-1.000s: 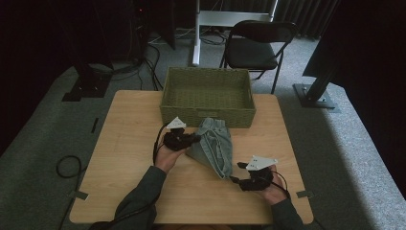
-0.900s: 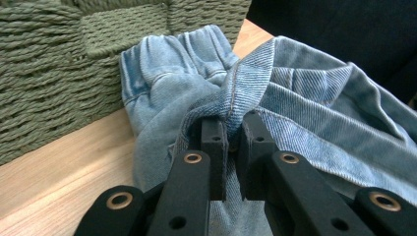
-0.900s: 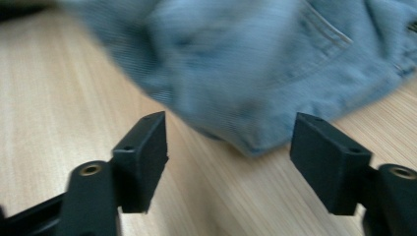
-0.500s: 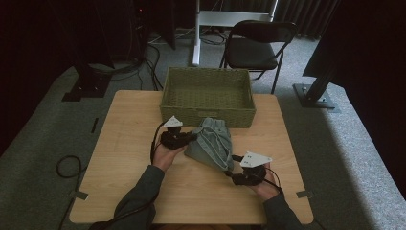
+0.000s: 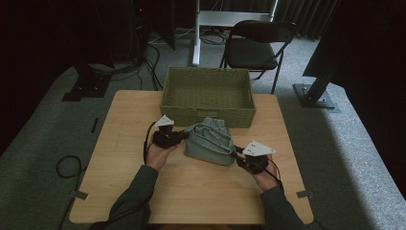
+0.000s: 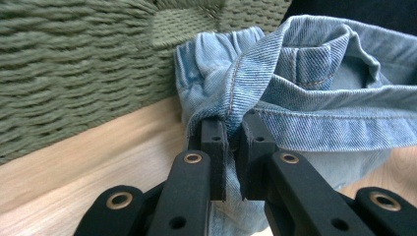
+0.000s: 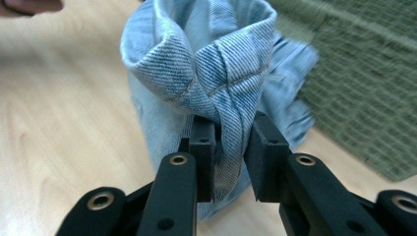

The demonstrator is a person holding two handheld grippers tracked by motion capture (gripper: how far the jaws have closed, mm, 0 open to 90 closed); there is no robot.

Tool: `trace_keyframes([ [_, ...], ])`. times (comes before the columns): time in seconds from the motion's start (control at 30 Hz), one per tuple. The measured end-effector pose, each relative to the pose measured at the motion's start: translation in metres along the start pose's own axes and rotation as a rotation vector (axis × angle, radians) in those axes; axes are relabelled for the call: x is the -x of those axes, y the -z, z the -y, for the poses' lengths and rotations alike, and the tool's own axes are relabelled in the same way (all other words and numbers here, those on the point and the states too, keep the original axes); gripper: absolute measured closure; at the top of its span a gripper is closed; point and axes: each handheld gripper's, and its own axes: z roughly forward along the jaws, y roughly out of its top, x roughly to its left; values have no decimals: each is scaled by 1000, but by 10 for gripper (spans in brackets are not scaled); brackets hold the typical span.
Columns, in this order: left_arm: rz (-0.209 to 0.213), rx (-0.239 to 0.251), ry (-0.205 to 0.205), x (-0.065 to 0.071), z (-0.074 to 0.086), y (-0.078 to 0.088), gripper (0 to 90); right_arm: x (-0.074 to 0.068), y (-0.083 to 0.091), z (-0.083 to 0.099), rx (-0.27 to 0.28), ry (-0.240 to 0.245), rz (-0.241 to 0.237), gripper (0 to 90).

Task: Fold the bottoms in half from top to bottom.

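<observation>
Lying bunched on the wooden tabletop point(image 5: 119, 191), the denim garment point(image 5: 210, 140) sits just in front of the green woven basket point(image 5: 207, 94), between the two hands. From the high view one sees this whole layout: the left tongs point(image 5: 181, 136) meet the garment at its left edge, the right tongs point(image 5: 235, 152) at its lower right corner, and a chair point(image 5: 256, 45) stands behind the tabletop on the grey carpet.

The left gripper view gives what the high view is too small to tell: the left tongs point(image 6: 233, 142) are clamped tight on a seamed fold of the denim garment point(image 6: 314, 88), with the basket point(image 6: 74, 64) wall close behind it.

The right gripper view shows the right tongs point(image 7: 230, 142) with a thick twisted fold of the denim garment point(image 7: 206, 64) between the pads. Their jaws have just been closing, and the cloth now looks pinched by both pads. The basket point(image 7: 364, 83) appears blurred at the right side there.
</observation>
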Motion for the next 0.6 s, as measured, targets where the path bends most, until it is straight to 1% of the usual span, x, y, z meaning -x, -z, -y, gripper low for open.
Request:
trace_keyframes([
  [0.07, -3, 4, -9, 0, -3, 2, 840, 11, -4, -6, 14, -13, 20, 788],
  [0.1, -6, 7, -13, 0, -5, 3, 839, 14, -6, -9, 10, -17, 28, 791],
  [0.13, -11, 7, -15, 0, -6, 4, 839, 14, -6, -9, 10, -17, 28, 791],
  [0.17, -20, 10, -21, 1, -8, 4, 839, 21, -11, -13, 8, -23, 43, 800],
  [0.27, -26, 12, -21, 0, -10, 4, 839, 29, -17, -18, -4, -24, 64, 814],
  [0.3, -27, 15, -17, -1, -11, 4, 839, 29, -17, -18, -4, -24, 64, 814],
  [0.37, -31, 16, -13, -1, -13, 2, 839, 35, -24, -21, -15, -27, 76, 818],
  [0.4, -31, 16, -13, -1, -13, 2, 838, 35, -24, -21, -15, -27, 76, 818],
  [0.43, -33, 13, -11, -2, -16, -1, 837, 46, -33, -23, -22, -54, 86, 823],
  [0.47, -36, 12, -7, -3, -18, -4, 836, 50, -36, -23, -26, -67, 90, 823],
  [0.5, -36, 12, -7, -3, -18, -4, 834, 50, -36, -23, -26, -67, 90, 823],
  [0.53, -41, 8, -5, -4, -19, -7, 831, 56, -43, -23, -45, -90, 96, 823],
  [0.6, -47, 0, 0, -5, -20, -10, 822, 61, -51, -23, -68, -100, 95, 821],
])
